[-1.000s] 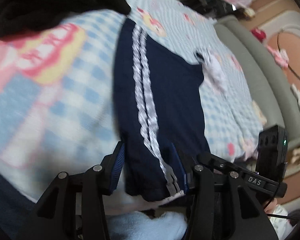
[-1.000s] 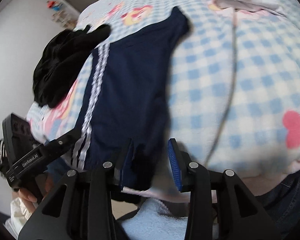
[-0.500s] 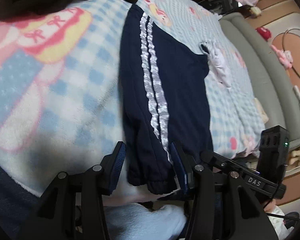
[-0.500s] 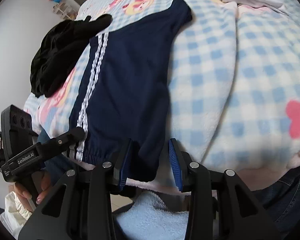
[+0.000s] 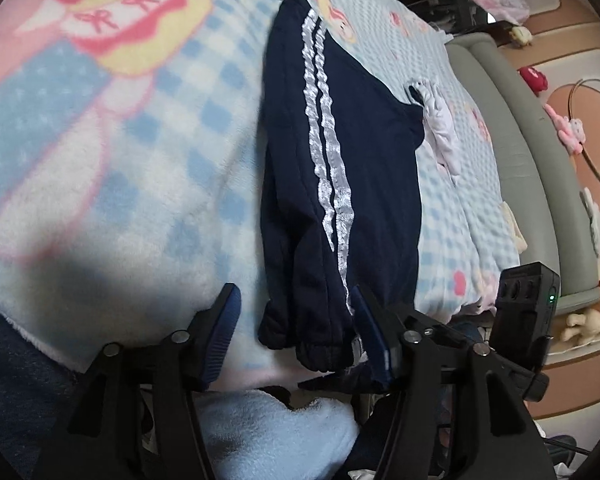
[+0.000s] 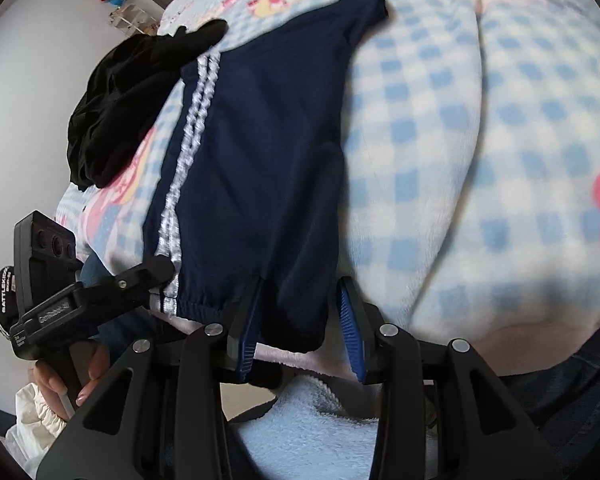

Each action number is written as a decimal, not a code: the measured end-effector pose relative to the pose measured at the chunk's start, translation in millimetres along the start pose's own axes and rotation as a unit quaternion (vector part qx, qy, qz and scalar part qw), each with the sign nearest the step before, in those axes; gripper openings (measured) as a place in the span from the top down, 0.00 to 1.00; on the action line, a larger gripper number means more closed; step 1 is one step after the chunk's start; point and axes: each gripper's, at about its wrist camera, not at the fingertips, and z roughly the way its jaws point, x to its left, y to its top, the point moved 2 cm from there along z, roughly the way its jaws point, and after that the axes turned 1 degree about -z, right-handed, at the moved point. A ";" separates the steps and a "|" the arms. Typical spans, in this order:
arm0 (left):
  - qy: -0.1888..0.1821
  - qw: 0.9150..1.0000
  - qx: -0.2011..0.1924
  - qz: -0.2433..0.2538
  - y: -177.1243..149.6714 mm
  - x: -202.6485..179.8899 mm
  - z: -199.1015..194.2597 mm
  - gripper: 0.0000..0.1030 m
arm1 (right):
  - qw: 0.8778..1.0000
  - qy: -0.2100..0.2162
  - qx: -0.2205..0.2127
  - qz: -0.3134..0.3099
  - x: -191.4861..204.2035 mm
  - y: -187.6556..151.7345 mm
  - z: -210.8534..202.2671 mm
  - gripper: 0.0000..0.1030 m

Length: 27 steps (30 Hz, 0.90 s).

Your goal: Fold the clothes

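Left gripper (image 5: 296,320) points downward, jaws just opened wider, pads clear of the cloth lying between them. Right gripper (image 6: 300,320) points steeply down, jaws partly apart. A hand (image 6: 66,380) grips the left gripper's handle.

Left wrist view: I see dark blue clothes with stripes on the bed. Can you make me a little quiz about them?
1. How many white stripes run down the navy garment?
2. True or false: the navy garment hangs in the air, clear of the bed.
3. The blanket under it is: A plain red, B blue-and-white checked, C green striped.

Key: 1. Two. 2. False, it lies spread on the blanket. 3. B.
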 end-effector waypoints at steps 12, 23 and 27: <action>-0.034 0.999 -0.030 0.008 -6.9 -14.1 -3.8 0.81 | 0.999 0.017 -0.016 -0.025 10.3 -3.4 -8.7 0.85; -0.071 0.997 -0.028 -0.017 -20.5 -17.1 -17.7 0.82 | 0.997 0.065 -0.049 -0.009 9.5 -12.0 -54.1 0.86; -0.092 0.995 -0.017 -0.018 -15.0 -14.4 -16.7 0.82 | 0.997 0.059 -0.033 -0.023 6.1 -19.5 -44.0 0.86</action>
